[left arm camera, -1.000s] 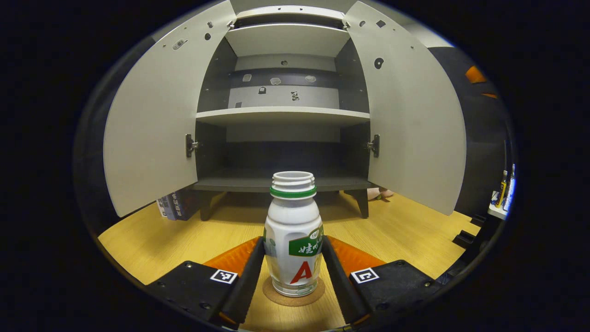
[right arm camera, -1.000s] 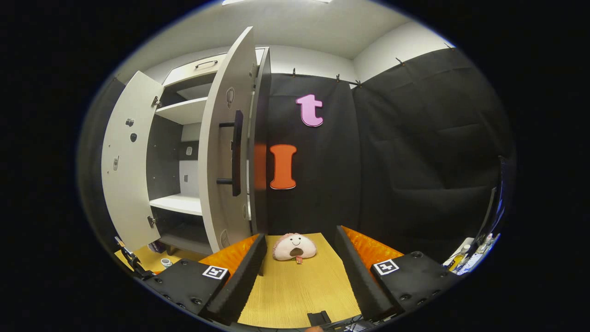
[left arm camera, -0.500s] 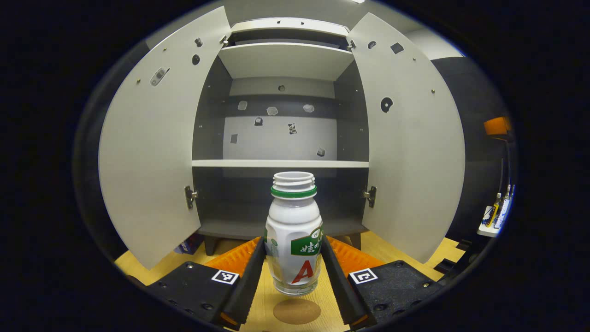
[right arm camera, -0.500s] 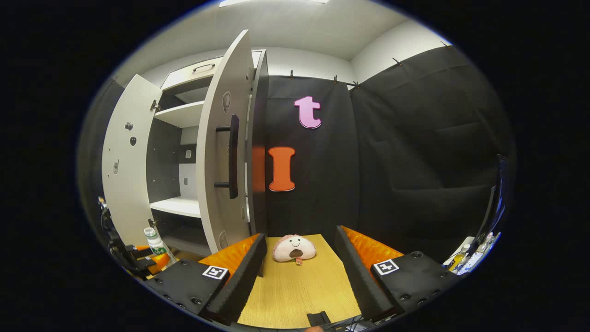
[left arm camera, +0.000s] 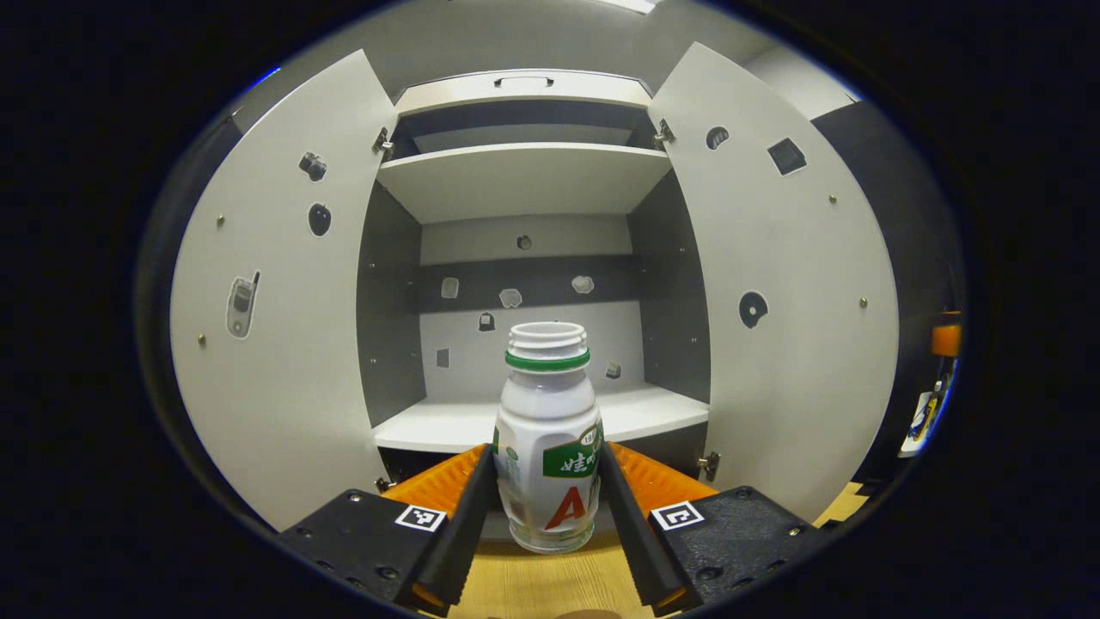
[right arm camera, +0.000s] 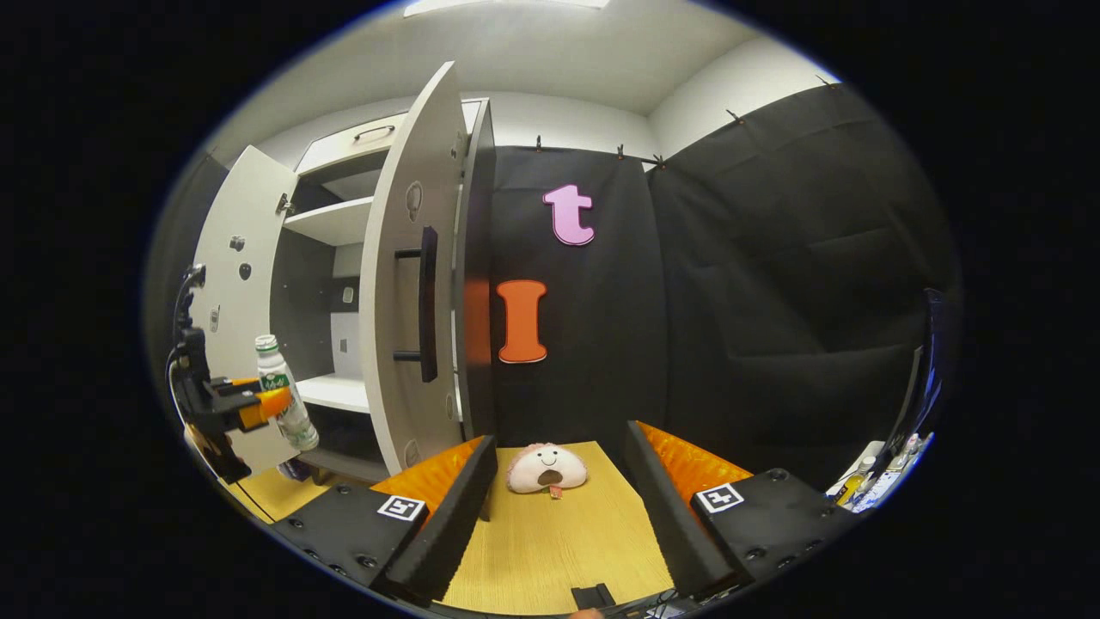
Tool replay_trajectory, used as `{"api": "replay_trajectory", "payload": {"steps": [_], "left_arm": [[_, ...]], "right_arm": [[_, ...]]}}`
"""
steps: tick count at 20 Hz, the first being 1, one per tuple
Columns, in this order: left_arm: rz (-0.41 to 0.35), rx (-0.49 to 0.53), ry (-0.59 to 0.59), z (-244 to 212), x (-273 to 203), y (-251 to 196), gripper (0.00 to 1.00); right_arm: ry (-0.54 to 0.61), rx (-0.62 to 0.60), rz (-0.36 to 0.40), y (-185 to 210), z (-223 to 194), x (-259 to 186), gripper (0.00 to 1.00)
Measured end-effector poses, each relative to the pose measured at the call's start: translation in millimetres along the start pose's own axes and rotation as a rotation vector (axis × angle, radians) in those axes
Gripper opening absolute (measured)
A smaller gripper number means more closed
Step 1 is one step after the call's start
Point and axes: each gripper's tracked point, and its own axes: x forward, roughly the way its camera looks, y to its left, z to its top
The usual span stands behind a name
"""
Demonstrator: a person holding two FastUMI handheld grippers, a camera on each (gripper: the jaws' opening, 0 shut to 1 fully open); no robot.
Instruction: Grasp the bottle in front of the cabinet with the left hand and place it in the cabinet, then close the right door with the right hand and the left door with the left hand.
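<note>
A white bottle [left arm camera: 548, 438] with a green neck ring and no cap is held upright, off the table, with my left gripper [left arm camera: 546, 507] shut on its lower body. It hangs in front of the open cabinet, about level with the white middle shelf [left arm camera: 447, 425]. Both cabinet doors stand wide: the left door [left arm camera: 266, 327] and the right door [left arm camera: 791, 292]. In the right gripper view the bottle [right arm camera: 284, 391] and my left gripper [right arm camera: 249, 406] appear at far left, before the cabinet. My right gripper [right arm camera: 557, 507] is open over the table, near the right door's dark handle [right arm camera: 425, 301].
A small pink plush toy [right arm camera: 546, 468] lies on the wooden table [right arm camera: 559, 550] ahead of the right gripper, by the black cloth wall. Stickers dot the cabinet's back panel [left arm camera: 516, 297] and doors. A dark lower shelf sits under the white one.
The left gripper has lifted the bottle off its round coaster, from near table level up to the middle shelf's height. The right gripper has barely moved.
</note>
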Motion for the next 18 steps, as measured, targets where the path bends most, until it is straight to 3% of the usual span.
{"api": "replay_trajectory", "payload": {"steps": [3, 10, 13, 14, 15, 16, 18], "left_arm": [[0.017, 0.009, -0.005, 22.0, 28.1, 4.1, 0.73], [0.056, -0.103, -0.004, 65.1, 110.7, 23.5, 0.73], [0.056, -0.071, 0.044, 63.5, 144.4, 25.6, 0.73], [0.054, -0.067, 0.060, 59.7, 152.5, 25.3, 0.73], [0.052, -0.068, 0.075, 56.1, 161.1, 23.9, 0.73], [0.051, -0.067, 0.094, 50.5, 167.9, 22.7, 0.73], [0.047, -0.045, 0.132, 40.0, 178.8, 21.1, 0.73]], "right_arm": [[0.001, 0.000, -0.006, -4.4, -1.3, 2.8, 0.98], [0.008, -0.022, -0.058, -25.7, -3.0, 16.5, 0.98], [0.011, -0.026, -0.084, -35.6, -5.5, 23.8, 0.98], [0.015, -0.023, -0.091, -40.1, -7.5, 30.6, 0.89], [0.021, -0.018, -0.097, -43.3, -10.0, 36.5, 0.89], [0.025, -0.011, -0.103, -45.8, -13.0, 40.9, 0.98], [0.036, -0.001, -0.109, -50.2, -21.2, 49.2, 0.98]]}}
